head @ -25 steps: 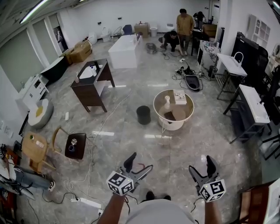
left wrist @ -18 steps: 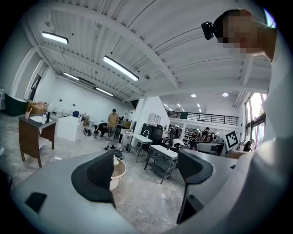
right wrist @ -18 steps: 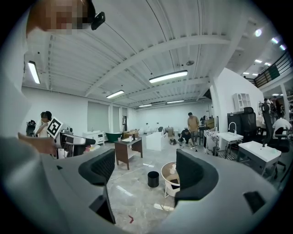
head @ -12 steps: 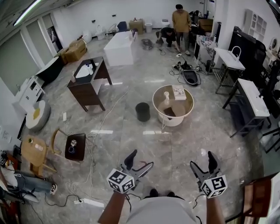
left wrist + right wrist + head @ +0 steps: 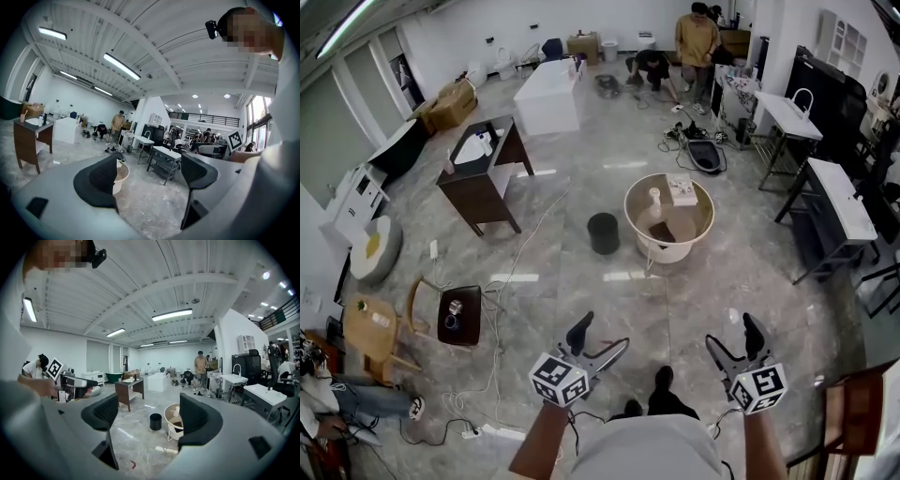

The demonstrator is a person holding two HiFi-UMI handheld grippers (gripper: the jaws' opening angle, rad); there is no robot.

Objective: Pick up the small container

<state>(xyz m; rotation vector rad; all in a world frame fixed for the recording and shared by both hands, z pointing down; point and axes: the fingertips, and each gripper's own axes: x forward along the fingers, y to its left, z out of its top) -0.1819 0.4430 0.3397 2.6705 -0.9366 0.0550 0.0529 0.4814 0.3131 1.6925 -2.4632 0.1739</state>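
Observation:
A small black round container (image 5: 603, 232) stands on the marble floor in the head view, well ahead of both grippers; it also shows between the jaws in the right gripper view (image 5: 155, 421). My left gripper (image 5: 600, 339) is held low at the front left, open and holding nothing (image 5: 151, 173). My right gripper (image 5: 733, 337) is level with it at the front right, also open and holding nothing (image 5: 149, 416). Several steps of bare floor lie between the grippers and the container.
A cream round tub (image 5: 668, 217) with a bottle and a box inside stands right of the container. A dark wooden washstand (image 5: 480, 173) is at far left, white benches (image 5: 844, 216) at right. Cables (image 5: 502, 309) and a low stool (image 5: 460, 314) lie left. People (image 5: 694, 42) are at the back.
The view has advanced slightly over the floor, and a foot now shows between the grippers. Both grippers stay open and keep their places in the head view.

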